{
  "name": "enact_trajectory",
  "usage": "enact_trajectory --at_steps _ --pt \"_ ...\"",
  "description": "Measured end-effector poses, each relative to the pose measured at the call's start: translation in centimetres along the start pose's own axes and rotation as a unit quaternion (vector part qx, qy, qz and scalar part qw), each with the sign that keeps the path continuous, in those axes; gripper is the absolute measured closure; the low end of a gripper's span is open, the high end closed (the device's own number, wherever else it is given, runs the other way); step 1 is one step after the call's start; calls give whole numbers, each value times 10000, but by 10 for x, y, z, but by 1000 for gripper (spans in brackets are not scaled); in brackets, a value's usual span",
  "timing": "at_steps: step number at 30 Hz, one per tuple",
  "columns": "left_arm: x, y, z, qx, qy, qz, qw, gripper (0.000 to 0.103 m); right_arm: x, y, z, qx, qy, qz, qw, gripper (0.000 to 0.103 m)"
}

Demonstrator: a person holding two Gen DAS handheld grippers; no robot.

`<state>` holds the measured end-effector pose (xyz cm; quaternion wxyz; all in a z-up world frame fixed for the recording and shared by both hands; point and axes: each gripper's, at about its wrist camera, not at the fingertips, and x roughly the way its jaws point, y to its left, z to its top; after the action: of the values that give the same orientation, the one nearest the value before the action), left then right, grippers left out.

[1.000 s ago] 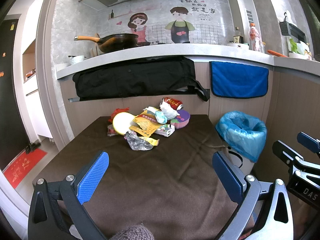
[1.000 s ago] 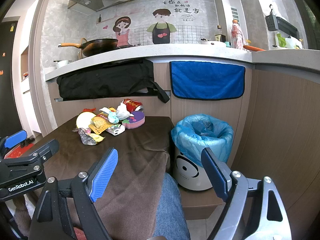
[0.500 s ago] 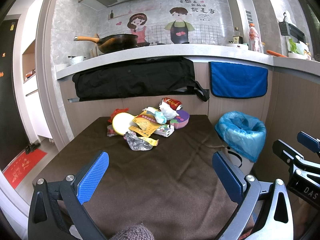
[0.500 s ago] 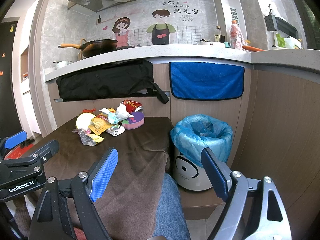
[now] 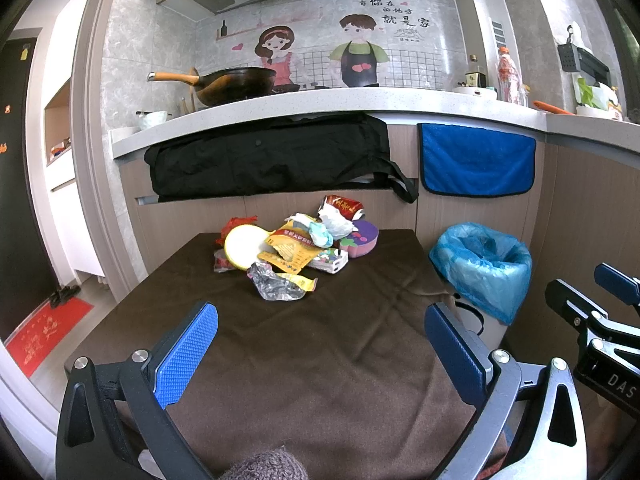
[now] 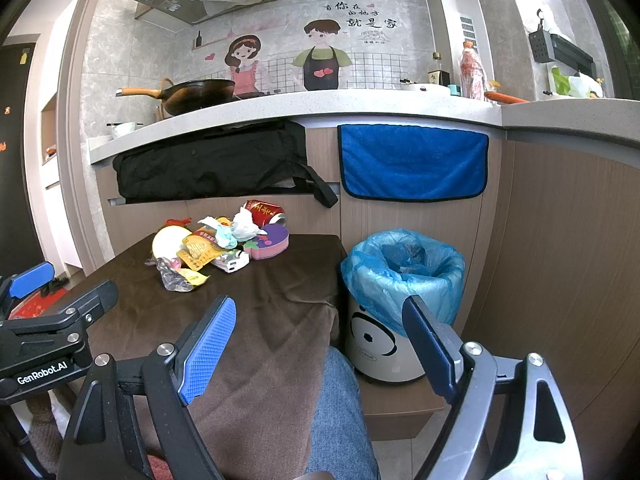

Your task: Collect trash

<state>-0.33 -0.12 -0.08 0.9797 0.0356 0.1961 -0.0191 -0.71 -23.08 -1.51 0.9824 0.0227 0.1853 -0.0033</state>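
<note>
Several wrappers (image 5: 286, 252) heaped mid-table (image 5: 320, 360) (lined bin (image 6: 402, 276) just beside it)

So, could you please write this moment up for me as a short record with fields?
surface: table under a dark brown cloth
trash: heap of wrappers, crumpled tissue, round yellow lid and crushed red can at the far end of the table
nearest piece: crumpled clear plastic wrapper
bin: white bin lined with a blue plastic bag, right of the table, on the floor
left gripper: open, empty, above the cloth
right gripper: open, empty
progress: no piece picked up yet
</note>
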Motion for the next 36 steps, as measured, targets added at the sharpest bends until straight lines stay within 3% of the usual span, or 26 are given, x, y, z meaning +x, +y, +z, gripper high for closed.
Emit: enact_trajectory --at_steps 8,16,24,30,34,36 --pt "0 -5 0 -6 6 0 10000 1 1 0 -1 6 14 4 10000 20" --pt "17 3 9 -230 293 -157 9992 1 14 -7 5 -11 150 21 9999 20" --pt "78 52 25 -904 624 -457 9929 1 62 -1 33 -210 274 203 9992 20" --pt "136 91 29 -1364 817 -192 9871 1 114 21 49 -610 383 397 9966 20" --pt "176 106 26 -1250 960 -153 9874 1 151 36 51 -826 516 556 9937 20" --pt "196 110 23 -1340 1199 -289 9833 1 175 43 51 -971 636 641 9912 20"
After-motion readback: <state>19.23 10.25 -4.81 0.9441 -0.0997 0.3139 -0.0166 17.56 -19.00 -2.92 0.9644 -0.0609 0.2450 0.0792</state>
